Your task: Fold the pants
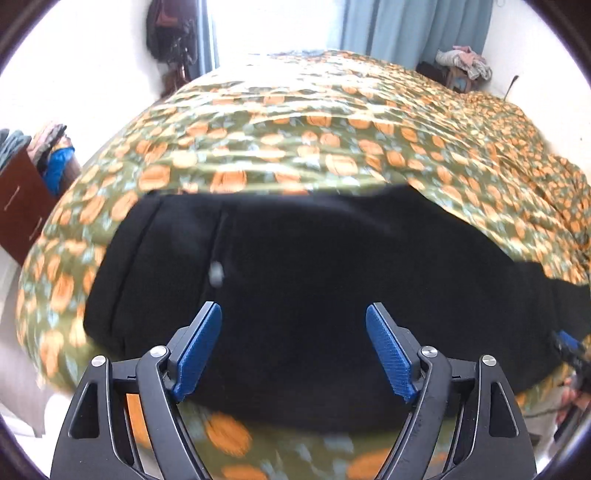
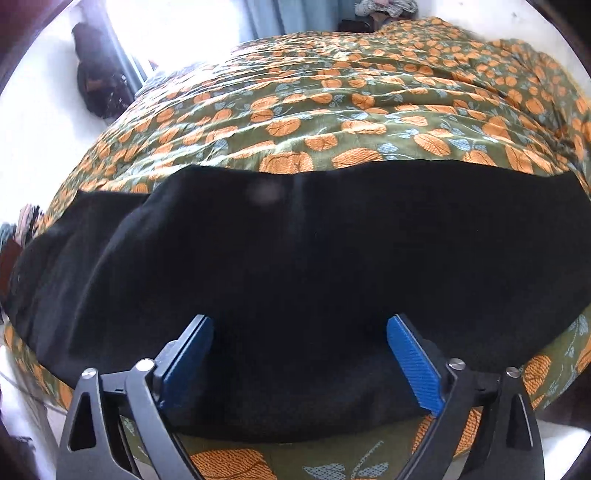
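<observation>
Black pants (image 1: 295, 280) lie flat across the near part of a bed with a green and orange flowered cover (image 1: 314, 122). In the left wrist view my left gripper (image 1: 293, 314) is open and empty, its blue pads (image 1: 199, 350) just above the pants' near edge, at the waist end where a seam and a small pale button show. In the right wrist view the pants (image 2: 314, 266) stretch left to right and my right gripper (image 2: 299, 325) is open and empty over their near edge. The right gripper's blue tip also shows at the far right of the left wrist view (image 1: 570, 345).
The bed cover (image 2: 332, 110) is rumpled toward the far right. A brown cabinet with piled clothes (image 1: 26, 192) stands left of the bed. A stool with heaped clothes (image 1: 461, 66) and blue curtains (image 1: 406, 26) are beyond the bed. Dark bags (image 1: 173, 33) hang on the wall.
</observation>
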Available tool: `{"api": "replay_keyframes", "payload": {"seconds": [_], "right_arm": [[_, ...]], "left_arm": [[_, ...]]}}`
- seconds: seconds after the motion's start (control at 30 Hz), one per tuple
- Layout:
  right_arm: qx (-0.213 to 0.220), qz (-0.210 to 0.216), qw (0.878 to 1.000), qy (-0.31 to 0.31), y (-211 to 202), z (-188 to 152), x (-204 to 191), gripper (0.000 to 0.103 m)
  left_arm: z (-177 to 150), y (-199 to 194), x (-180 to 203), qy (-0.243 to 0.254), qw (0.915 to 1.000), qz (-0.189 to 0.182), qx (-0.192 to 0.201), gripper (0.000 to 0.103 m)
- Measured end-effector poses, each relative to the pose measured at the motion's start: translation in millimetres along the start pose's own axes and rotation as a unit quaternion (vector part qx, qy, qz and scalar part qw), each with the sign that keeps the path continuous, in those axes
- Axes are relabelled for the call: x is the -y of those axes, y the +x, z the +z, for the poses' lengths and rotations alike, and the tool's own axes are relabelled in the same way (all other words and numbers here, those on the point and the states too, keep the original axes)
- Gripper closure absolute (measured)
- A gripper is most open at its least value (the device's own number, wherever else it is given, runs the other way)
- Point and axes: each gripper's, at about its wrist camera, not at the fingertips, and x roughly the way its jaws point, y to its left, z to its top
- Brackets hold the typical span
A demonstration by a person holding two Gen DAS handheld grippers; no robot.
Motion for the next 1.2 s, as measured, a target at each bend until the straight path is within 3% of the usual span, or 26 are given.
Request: {"api": "replay_keyframes", "payload": {"seconds": [0.07,0.1,0.13,0.17,0.6,0.73,0.83,0.97,1.1,1.2], "right_arm": [[0.007,0.002,1.000,0.003,0.6,-1.3,0.6,0.004],[0.011,0.003,1.000,0.004,0.4,-2.5,-0.3,0.003],[0.014,0.004,1.000,0.004,0.5,-2.1,-0.4,0.002],[0.016,0.004,1.000,0.003,0.8,-1.7,-1.0,0.002],[0.034,0.007,0.999,-0.008,-1.6,-2.5,-2.6,0.000],[0.039,0.036,0.999,0.010,-9.2,3.4,9.6,0.000],[0.029,0.044,0.998,0.018,-6.4,14.5,34.7,0.000],[0.012,0.010,0.999,0.030,-7.0,36.3,88.2,0.000],[-0.002,-0.025,0.995,0.101,-16.5,47.6,172.7,0.000],[0.005,-0.028,0.983,0.182,-36.9,41.8,236.8,0.001]], "left_arm": [[9.7,24.3,-10.9,0.000,0.9996,0.021,-0.020,0.029],[12.9,37.7,-18.1,0.000,0.9987,0.039,-0.034,0.041],[13.3,49.4,-26.8,0.000,0.9968,0.066,-0.044,0.047],[12.8,54.1,-37.3,-0.002,0.9961,0.078,-0.042,0.049],[15.9,59.8,-55.4,-0.023,0.9957,0.080,-0.041,0.053],[14.5,60.2,-52.9,-0.011,0.9954,0.087,-0.038,0.052],[14.7,60.7,-52.6,-0.013,0.9952,0.089,-0.038,0.052],[14.5,60.5,-51.5,-0.010,0.9950,0.091,-0.039,0.052],[14.8,61.0,-51.2,-0.009,0.9949,0.093,-0.040,0.052],[14.3,61.2,-50.6,-0.006,0.9949,0.093,-0.039,0.052]]}}
